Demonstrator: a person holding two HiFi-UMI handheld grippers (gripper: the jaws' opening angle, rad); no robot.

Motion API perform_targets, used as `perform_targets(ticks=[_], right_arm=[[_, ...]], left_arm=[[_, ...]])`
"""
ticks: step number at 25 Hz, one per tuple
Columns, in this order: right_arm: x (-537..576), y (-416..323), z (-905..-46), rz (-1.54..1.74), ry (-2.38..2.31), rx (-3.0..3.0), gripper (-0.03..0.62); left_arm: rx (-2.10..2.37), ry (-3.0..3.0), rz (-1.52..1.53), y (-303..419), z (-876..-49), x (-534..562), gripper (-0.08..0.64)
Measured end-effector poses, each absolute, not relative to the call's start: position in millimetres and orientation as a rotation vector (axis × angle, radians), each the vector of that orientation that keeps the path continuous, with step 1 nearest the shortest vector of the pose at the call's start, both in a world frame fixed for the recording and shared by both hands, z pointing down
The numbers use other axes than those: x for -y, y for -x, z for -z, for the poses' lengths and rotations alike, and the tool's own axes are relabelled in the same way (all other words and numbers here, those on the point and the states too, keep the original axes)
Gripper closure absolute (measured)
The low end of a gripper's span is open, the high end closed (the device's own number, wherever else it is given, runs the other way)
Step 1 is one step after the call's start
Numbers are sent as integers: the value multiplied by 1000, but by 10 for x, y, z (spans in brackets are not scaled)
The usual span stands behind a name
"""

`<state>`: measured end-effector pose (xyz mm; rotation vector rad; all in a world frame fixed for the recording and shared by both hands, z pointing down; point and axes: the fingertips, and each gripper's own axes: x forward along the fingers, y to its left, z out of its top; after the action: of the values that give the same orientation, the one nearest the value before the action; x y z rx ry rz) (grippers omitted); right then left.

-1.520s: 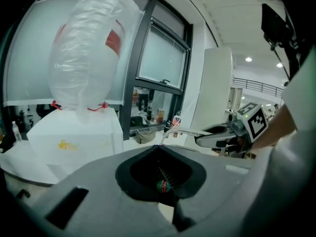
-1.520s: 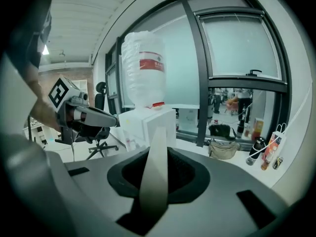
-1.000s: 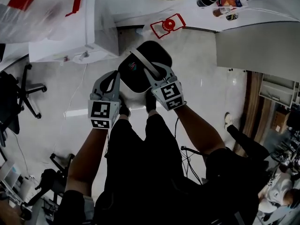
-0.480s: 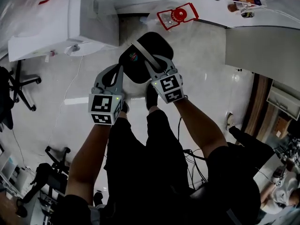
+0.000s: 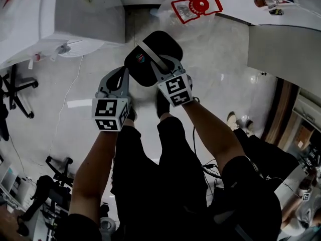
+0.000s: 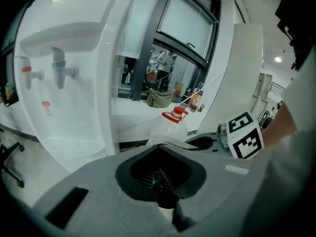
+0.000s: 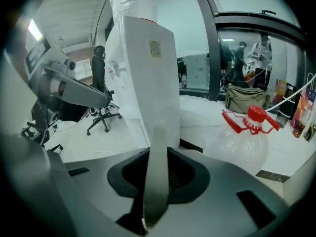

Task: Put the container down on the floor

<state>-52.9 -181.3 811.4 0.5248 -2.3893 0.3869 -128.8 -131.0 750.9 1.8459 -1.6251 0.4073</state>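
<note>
The left gripper (image 5: pixel 125 74) and right gripper (image 5: pixel 160 68) have sunk with the black container (image 5: pixel 163 45) toward the floor (image 5: pixel 215 79). Its long oval runs lower-left to upper-right in the head view. The right jaws clamp its grey handle (image 5: pixel 149 55), and the left jaws are closed on its edge.

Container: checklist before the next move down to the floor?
1. Right gripper shut on the grey handle: ok.
2. Left gripper grip: cannot tell. It sits at the left edge of the container, and what its jaws pinch is unclear.
3. Landing spot on the floor: cannot tell, the container hides it.
4. Gap to the red-capped bottle: ok, apart in the head view.
5. Gap to the water dispenser: ok, apart.
6. Shoes out of the way: cannot tell, they show just behind the container.
</note>
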Motion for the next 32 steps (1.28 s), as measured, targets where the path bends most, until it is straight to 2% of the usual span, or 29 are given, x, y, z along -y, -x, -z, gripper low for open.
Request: perform_targets(ticks=[16,32], right_arm=[[2013,684,-9236,-307,-481,2331,508],[2232,930,-9612,-314,-500,2366,508]], left_arm=[[1575,-1860,-402,1336,-8354,1649,548],[1553,-1822,-427,1464,-8813,1561,548]])
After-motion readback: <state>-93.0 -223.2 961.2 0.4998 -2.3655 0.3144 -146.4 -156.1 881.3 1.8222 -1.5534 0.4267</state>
